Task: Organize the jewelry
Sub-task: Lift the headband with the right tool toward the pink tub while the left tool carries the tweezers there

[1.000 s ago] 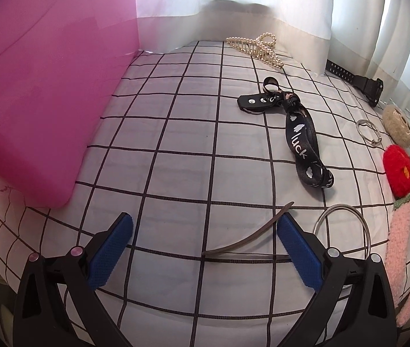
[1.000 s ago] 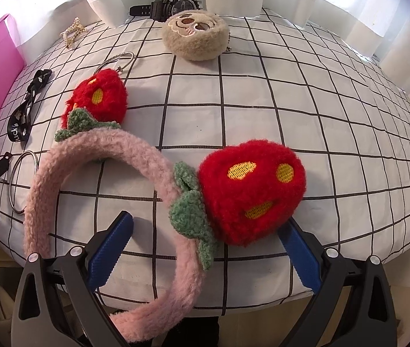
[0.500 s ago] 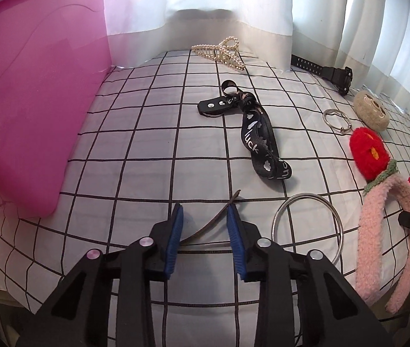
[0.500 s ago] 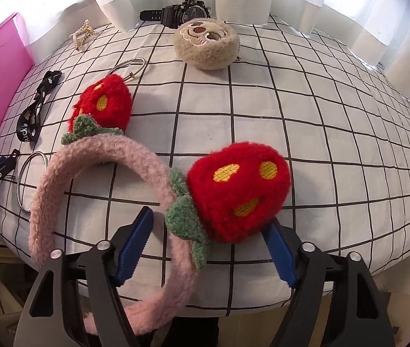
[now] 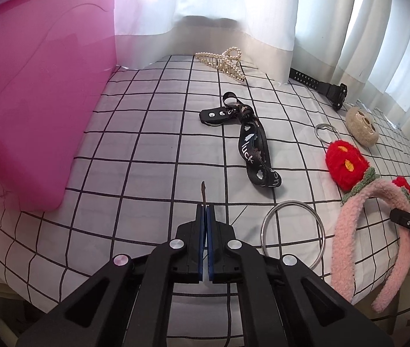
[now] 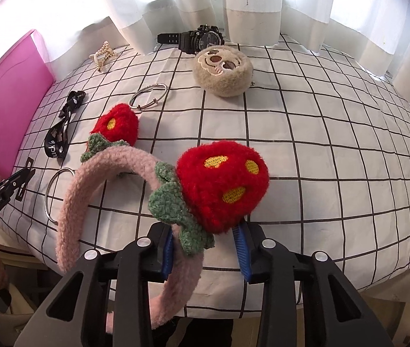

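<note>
Between the blue pads of the left gripper [image 5: 205,214] sits a thin dark strip [image 5: 203,192], its free tip poking straight ahead of the shut jaws. It looks light and springy, narrow enough to slip or twist, so a hold well back from the tip seems wise. Just right of that gripper lies a silver bangle [image 5: 293,232], rigid and probably slick. Ahead and slightly right rests a black printed strap [image 5: 252,150], limp. Off to the left stands the pink box [image 5: 37,92]. The right gripper [image 6: 206,248] is closed partway on the fluffy pink headband [image 6: 100,179] beside its red strawberry [image 6: 223,183]; soft pile over a stiff arc, best taken on the band itself. A second bangle [image 6: 148,98] lies further ahead, to the left.
</note>
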`<state>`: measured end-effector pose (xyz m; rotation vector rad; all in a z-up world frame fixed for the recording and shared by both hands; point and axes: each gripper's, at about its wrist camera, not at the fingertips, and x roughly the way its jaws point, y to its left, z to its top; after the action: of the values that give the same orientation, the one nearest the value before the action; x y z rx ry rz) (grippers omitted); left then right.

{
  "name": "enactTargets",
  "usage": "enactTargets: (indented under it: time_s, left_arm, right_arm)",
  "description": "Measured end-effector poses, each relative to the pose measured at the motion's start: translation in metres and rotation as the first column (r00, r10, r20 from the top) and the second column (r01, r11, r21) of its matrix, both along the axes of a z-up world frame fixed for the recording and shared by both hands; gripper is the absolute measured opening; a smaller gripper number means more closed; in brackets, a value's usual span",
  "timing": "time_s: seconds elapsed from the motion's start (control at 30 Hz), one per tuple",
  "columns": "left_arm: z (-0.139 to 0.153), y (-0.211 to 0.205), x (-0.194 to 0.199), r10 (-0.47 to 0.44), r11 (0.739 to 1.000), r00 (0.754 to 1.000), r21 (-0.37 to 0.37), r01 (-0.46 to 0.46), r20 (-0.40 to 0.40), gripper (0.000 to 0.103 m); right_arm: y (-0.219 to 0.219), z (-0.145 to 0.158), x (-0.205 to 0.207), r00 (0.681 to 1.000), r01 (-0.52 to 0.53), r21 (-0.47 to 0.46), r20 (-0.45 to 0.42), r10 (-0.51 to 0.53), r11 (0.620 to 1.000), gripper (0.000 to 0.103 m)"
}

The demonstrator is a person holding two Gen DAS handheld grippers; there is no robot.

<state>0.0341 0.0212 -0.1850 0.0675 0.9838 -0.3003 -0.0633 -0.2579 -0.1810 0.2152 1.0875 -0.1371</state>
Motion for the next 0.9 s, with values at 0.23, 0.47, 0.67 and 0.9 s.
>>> enactTargets:
  time_s: [0.23, 0.47, 0.67, 0.9]
  left_arm:
    - [0.03, 0.001, -0.002, 0.026, 1.0, 0.999, -0.011, -0.025, 0.037, 0.002]
    - [0.06, 0.002, -0.007, 0.043, 0.999, 0.996, -0.03, -0.041, 0.072, 0.002]
    - [0.09, 0.004, -0.011, 0.047, 0.998, 0.992, -0.055, -0.041, 0.117, 0.002]
    - [0.133, 0.013, -0.018, 0.071, 0.994, 0.981, -0.094, -0.054, 0.181, 0.002]
  right_arm:
    - [0.001, 0.031, 0.001, 0.997, -0.024, -0.016, 0.069, 0.025, 1.0, 0.029]
    - [0.004, 0.065, 0.002, 0.99, -0.052, -0.045, 0.13, 0.057, 0.998, 0.02]
    - [0.005, 0.091, 0.002, 0.979, -0.068, -0.047, 0.188, 0.076, 0.997, 0.02]
    - [0.018, 0.135, 0.008, 0.952, -0.116, -0.065, 0.277, 0.13, 0.991, 0.02]
